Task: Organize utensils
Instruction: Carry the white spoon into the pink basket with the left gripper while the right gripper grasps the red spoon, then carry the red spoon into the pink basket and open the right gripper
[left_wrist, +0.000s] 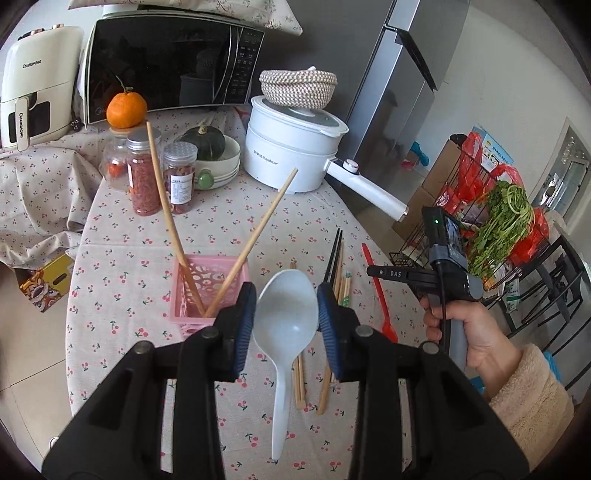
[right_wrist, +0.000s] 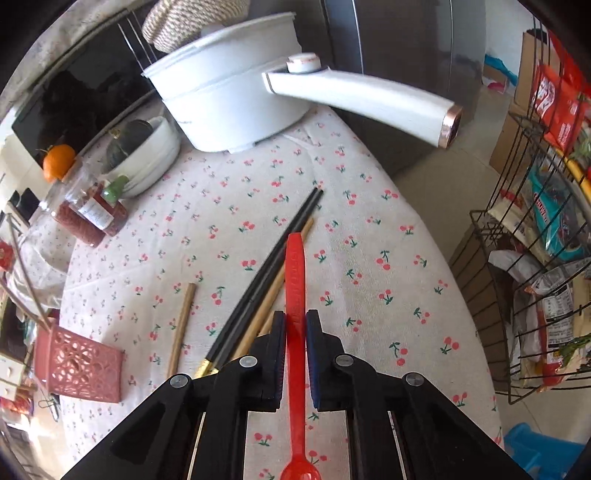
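My left gripper (left_wrist: 286, 295) is shut on the bowl of a pale plastic spoon (left_wrist: 291, 325), whose handle hangs down toward me above the table. Just behind it, a pink basket (left_wrist: 201, 291) holds two wooden chopsticks (left_wrist: 255, 240) leaning apart. My right gripper (right_wrist: 295, 315) is shut on the handle of a red spoon (right_wrist: 295, 266), with the bowl end toward me. Black chopsticks (right_wrist: 266, 273) and wooden chopsticks (right_wrist: 183, 317) lie on the cherry-print cloth to its left. The pink basket (right_wrist: 81, 369) sits far left in the right wrist view.
A white electric pot (left_wrist: 291, 155) with a long handle (right_wrist: 369, 99) stands at the back of the table. Spice jars (left_wrist: 144, 177), a bowl with a squash (left_wrist: 210, 147) and a microwave (left_wrist: 162, 62) are behind. A wire rack (right_wrist: 535, 258) of groceries stands beyond the table's right edge.
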